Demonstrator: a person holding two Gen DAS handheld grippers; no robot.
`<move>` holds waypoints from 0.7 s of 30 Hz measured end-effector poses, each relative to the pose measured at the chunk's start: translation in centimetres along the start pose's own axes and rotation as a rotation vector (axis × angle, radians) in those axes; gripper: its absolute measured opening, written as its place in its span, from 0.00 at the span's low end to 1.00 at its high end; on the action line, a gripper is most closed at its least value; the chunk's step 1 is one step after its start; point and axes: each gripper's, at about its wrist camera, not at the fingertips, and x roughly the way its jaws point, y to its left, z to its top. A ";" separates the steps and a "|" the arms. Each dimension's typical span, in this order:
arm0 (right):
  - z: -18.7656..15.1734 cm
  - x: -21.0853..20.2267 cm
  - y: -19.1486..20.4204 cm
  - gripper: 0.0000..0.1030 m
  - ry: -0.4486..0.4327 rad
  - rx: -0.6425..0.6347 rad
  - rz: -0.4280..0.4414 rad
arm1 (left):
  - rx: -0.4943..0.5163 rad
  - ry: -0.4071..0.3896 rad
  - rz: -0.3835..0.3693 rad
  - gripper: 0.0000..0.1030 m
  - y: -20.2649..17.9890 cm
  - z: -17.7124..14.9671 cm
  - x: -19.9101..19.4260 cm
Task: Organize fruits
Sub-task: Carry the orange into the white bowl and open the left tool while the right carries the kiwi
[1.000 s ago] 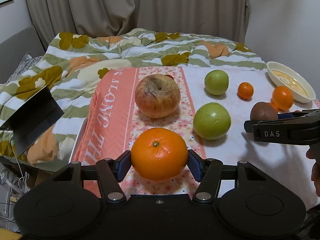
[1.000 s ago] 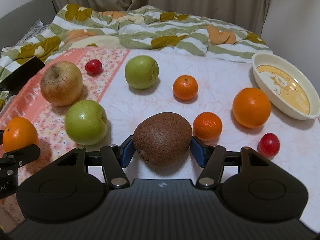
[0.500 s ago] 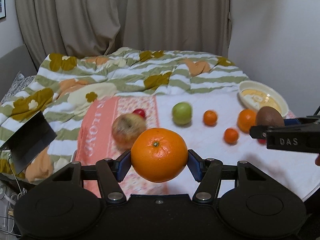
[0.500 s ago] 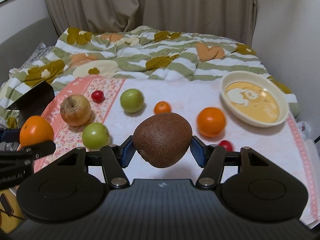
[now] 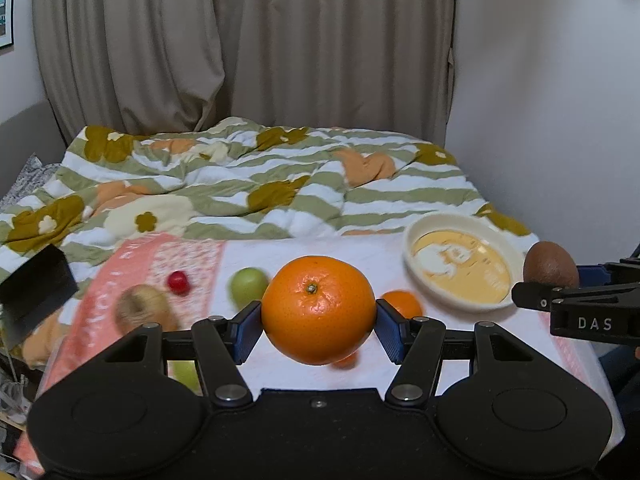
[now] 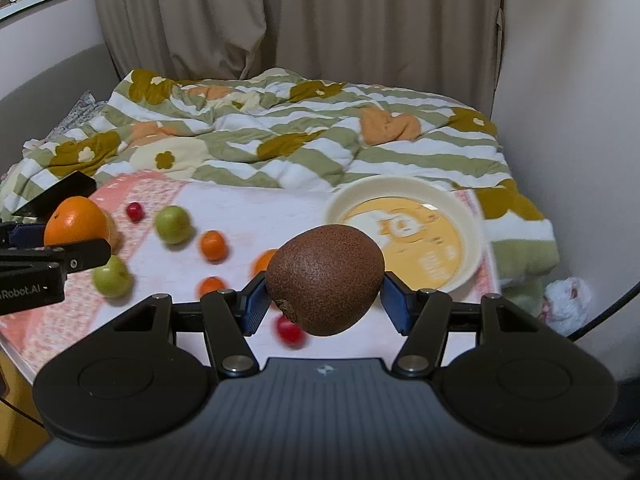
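My left gripper [image 5: 318,332]: jaws clamped on large orange [image 5: 318,310], held above cloth. My right gripper [image 6: 324,306]: jaws clamped on kiwi [image 6: 325,278], held above cloth, in front of bowl.
On cloth, near: red cherry [image 6: 289,330], small mandarin [image 6: 211,285], green apple [image 6: 112,276].
Mid: second mandarin [image 6: 213,245], second green apple [image 6: 173,224], second red cherry [image 6: 135,211], blurred yellowish apple [image 5: 142,306].
Right: cream bowl [image 6: 476,224], empty, near cloth edge.
Far: striped floral quilt [image 6: 280,136], beige curtains [image 6: 300,16].

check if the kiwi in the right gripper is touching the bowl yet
Apart. In the left wrist view the kiwi, clamped in the right gripper, hangs beside the bowl with white cloth showing between them.
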 end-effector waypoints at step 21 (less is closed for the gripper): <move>4.1 8.9 -13.9 0.73 0.009 0.075 -0.042 | 0.182 0.076 -0.124 0.62 -12.1 6.5 15.6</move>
